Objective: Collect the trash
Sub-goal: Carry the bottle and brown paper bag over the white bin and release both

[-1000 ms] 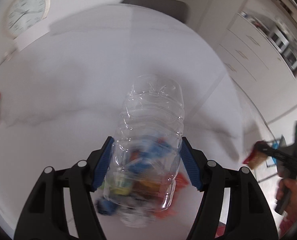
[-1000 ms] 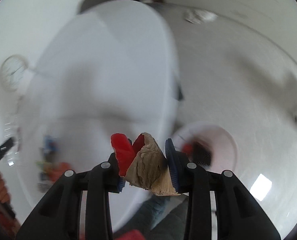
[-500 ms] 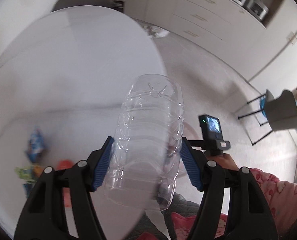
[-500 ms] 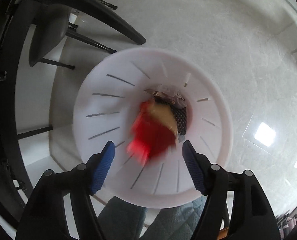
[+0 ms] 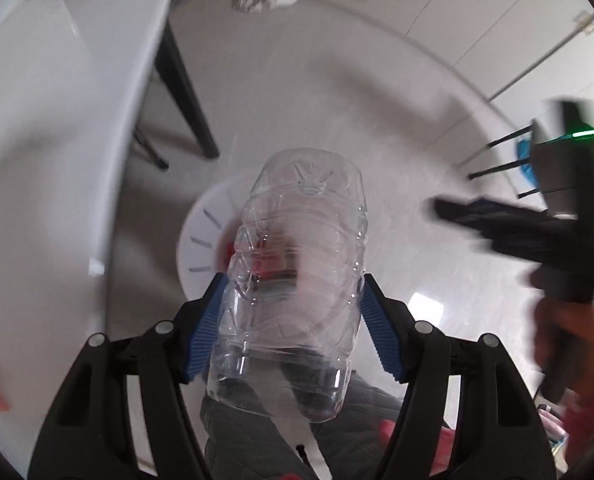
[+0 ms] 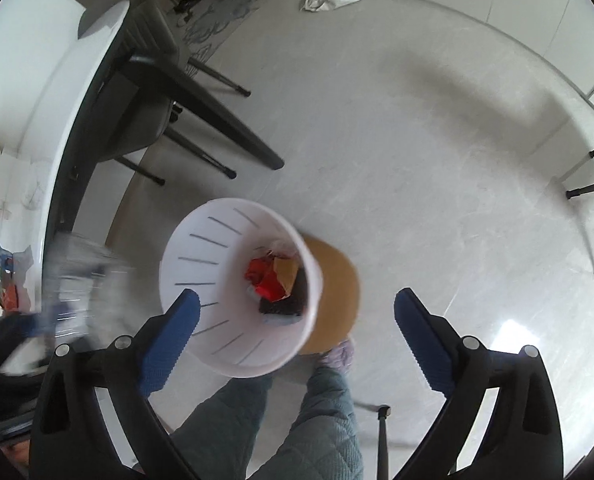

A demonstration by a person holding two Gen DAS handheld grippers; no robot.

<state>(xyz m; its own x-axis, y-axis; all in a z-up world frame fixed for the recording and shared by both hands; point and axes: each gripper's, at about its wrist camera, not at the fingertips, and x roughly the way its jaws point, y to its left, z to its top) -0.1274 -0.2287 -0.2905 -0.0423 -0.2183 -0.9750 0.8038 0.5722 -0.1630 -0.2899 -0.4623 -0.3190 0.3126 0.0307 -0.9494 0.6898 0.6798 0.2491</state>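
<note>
Pale tiled floor (image 6: 397, 128): left gripper (image 5: 293, 328) clamps clear plastic bottle (image 5: 293, 280) above white bin (image 6: 233, 288) at twelve o'clock; right gripper (image 6: 297, 320) spread, empty; an off-centre release risks rim bounce.

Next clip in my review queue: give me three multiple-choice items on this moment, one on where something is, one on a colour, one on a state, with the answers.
1. Where does the white bin stand?
A. On the table
B. On the floor beside the table
C. On a chair

2. What colour are the pads on the claw fingers?
A. Blue
B. Green
C. Yellow

3. What is the state of the left claw?
A. Open and empty
B. Shut on a red wrapper
C. Shut on the clear plastic bottle

Answers:
1 B, the right wrist view looks down on the bin on the floor, next to the white table edge.
2 A, ribbed blue pads show in both views.
3 C, the clear plastic bottle sits clamped between the left pads, while the right claw is spread wide with nothing in it.
</note>
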